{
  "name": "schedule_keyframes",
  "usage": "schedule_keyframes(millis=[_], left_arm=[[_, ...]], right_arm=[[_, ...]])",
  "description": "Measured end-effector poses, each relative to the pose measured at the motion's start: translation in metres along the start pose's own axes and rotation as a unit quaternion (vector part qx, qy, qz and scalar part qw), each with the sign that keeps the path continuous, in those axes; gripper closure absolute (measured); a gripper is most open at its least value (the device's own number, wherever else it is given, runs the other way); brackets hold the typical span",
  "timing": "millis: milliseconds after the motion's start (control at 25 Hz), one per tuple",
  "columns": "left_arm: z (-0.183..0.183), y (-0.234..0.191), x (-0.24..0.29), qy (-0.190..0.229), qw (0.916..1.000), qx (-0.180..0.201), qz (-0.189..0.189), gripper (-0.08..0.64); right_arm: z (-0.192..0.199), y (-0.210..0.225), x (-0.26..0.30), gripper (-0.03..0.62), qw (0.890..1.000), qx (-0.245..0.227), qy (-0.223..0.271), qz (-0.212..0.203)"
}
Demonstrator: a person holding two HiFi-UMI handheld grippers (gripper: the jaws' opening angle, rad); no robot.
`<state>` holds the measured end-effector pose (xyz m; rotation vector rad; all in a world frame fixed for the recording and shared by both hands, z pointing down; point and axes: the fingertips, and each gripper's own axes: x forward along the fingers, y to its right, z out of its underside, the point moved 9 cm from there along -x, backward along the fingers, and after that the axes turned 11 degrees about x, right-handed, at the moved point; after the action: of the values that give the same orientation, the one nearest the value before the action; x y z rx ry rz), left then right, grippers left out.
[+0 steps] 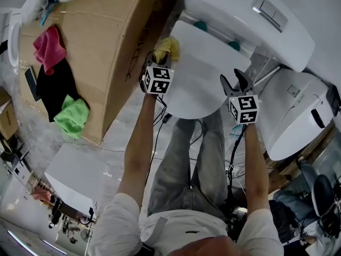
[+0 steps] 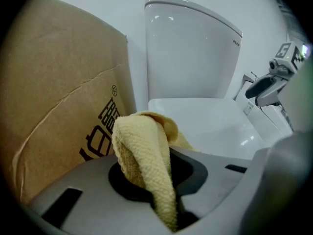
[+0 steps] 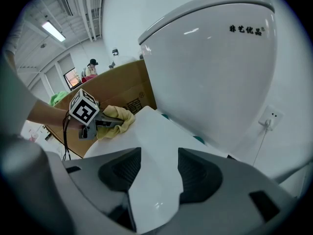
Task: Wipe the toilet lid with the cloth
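The white toilet lid (image 1: pixel 205 68) lies closed below the cistern (image 1: pixel 250 20). My left gripper (image 1: pixel 162 57) is shut on a yellow cloth (image 1: pixel 167 48) at the lid's left edge; the cloth (image 2: pixel 146 155) bunches up between its jaws, with the lid (image 2: pixel 205 124) just beyond it. My right gripper (image 1: pixel 237 81) stands open above the lid's right edge with nothing between its fingers; its view looks across the lid (image 3: pixel 156 146) to the left gripper (image 3: pixel 110 121) and the cloth (image 3: pixel 120 117).
A large cardboard box (image 1: pixel 101 41) stands close on the left of the toilet, with pink, black and green cloths (image 1: pixel 72 116) on it. A second white toilet (image 1: pixel 295 113) sits at the right. Cables run on the floor between the person's legs.
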<state>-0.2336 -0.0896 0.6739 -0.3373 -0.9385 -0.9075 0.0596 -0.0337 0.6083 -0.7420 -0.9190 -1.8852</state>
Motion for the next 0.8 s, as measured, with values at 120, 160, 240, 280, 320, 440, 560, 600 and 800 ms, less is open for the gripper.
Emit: schedule_keyframes(millis=[120, 160, 240, 280, 320, 440, 560, 600, 800], left_arm=[[0.004, 0.005, -0.003, 0.000, 1.0000, 0.003, -0.003, 0.483], [0.005, 0.007, -0.004, 0.000, 1.0000, 0.005, -0.004, 0.483], [0.006, 0.011, -0.006, 0.000, 1.0000, 0.009, -0.003, 0.485], [0.007, 0.013, -0.007, 0.001, 0.9999, 0.011, -0.003, 0.485], [0.008, 0.015, -0.007, 0.001, 0.9999, 0.013, -0.002, 0.485], [0.011, 0.022, -0.010, 0.002, 0.9999, 0.016, 0.001, 0.485], [0.013, 0.030, -0.013, 0.001, 0.9999, 0.015, 0.001, 0.485], [0.013, 0.033, -0.014, 0.000, 0.9999, 0.014, 0.002, 0.485], [0.013, 0.051, -0.018, -0.005, 0.9998, 0.015, 0.010, 0.485]], right_arm=[[0.009, -0.004, -0.004, 0.356, 1.000, 0.005, 0.000, 0.002], [0.012, -0.005, -0.005, 0.356, 1.000, 0.006, -0.001, 0.002], [0.018, -0.006, -0.008, 0.356, 1.000, 0.008, -0.002, 0.003], [0.021, -0.007, -0.010, 0.356, 1.000, 0.009, -0.002, 0.004], [0.023, -0.008, -0.011, 0.356, 1.000, 0.010, -0.002, 0.005], [0.030, -0.010, -0.017, 0.356, 1.000, 0.013, -0.001, 0.008], [0.033, -0.011, -0.023, 0.356, 1.000, 0.014, 0.001, 0.009], [0.034, -0.011, -0.026, 0.356, 1.000, 0.015, 0.001, 0.009], [0.039, -0.009, -0.034, 0.356, 1.000, 0.016, 0.001, 0.009]])
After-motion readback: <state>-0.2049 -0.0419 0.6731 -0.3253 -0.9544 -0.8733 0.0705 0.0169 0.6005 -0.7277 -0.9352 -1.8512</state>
